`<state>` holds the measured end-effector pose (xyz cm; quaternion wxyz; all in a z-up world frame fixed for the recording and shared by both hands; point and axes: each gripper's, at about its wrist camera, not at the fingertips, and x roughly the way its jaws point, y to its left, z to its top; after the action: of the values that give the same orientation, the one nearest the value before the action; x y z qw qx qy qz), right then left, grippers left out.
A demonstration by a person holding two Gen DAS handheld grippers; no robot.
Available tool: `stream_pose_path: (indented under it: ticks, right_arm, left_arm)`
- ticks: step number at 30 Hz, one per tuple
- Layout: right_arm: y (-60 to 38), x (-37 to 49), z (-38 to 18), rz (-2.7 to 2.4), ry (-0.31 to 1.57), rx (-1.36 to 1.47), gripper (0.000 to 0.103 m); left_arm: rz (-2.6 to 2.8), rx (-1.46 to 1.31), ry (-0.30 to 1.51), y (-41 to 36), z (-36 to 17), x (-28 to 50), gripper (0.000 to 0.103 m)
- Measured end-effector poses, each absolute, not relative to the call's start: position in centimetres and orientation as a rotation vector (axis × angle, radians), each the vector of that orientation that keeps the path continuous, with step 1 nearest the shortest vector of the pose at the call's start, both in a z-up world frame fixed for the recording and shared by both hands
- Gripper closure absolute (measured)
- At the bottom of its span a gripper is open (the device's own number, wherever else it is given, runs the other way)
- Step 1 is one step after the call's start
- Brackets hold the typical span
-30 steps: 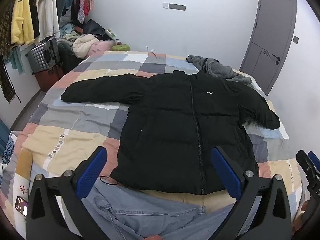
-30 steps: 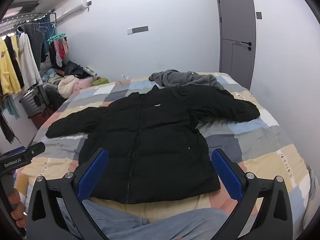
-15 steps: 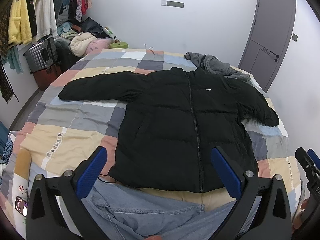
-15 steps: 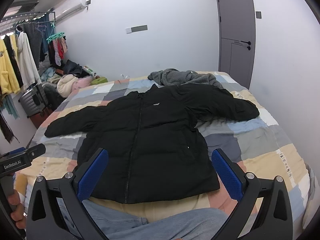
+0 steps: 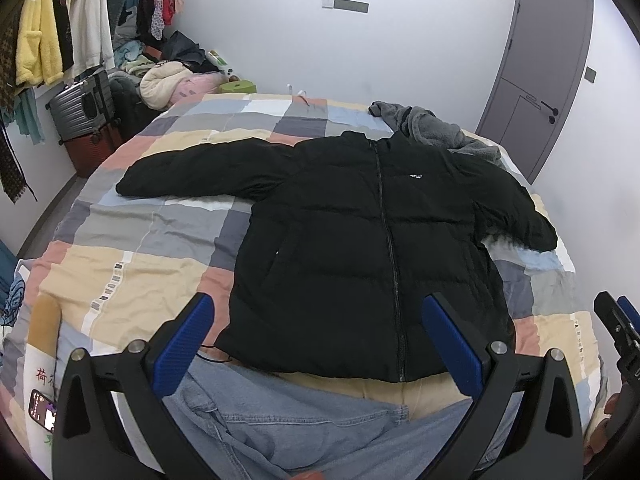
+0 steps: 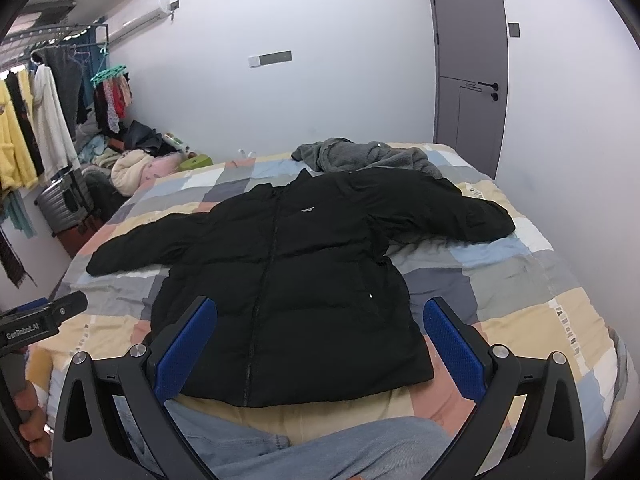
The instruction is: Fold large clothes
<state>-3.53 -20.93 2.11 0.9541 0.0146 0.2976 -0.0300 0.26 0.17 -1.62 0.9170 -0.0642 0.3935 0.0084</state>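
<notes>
A black puffer jacket lies flat and zipped on the patchwork bed, front up, both sleeves spread out to the sides. It also shows in the right wrist view. My left gripper is open and empty, held above the jacket's hem. My right gripper is open and empty, also above the hem. Blue jeans lie at the near edge, below both grippers.
A grey fleece garment lies bunched at the jacket's collar. A clothes rack, a suitcase and a clothes pile stand left of the bed. A phone lies at the bed's near left corner. A grey door is far right.
Both grippers have drifted slightly; the view has shifted a little over the jacket. The jacket has not moved and both grippers stay open.
</notes>
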Motion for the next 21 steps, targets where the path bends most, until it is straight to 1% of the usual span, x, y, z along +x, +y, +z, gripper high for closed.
stream_pose_path:
  ticks: [2, 3, 13, 21]
  right_arm:
    - [-21.0, -3.5, 2.1, -0.055, 0.612, 0.046, 0.000]
    - [-21.1, -3.3, 2.0, -0.043, 0.647, 0.085, 0.000]
    - [-21.7, -3.2, 1.5, -0.041, 0.615, 0.121, 0.000]
    - [-22.3, -2.1, 0.3, -0.035, 0.643, 0.138, 0.000]
  left_arm:
    - [0.018, -0.134, 0.811, 0.2, -1.6, 0.3, 0.000]
    - [0.018, -0.135, 0.811, 0.2, -1.7, 0.3, 0.000]
    - [0.000, -0.133, 0.825, 0.0, -1.7, 0.4, 0.000]
    - [-0.015, -0.128, 0.827, -0.3, -2.3, 1.8, 0.000]
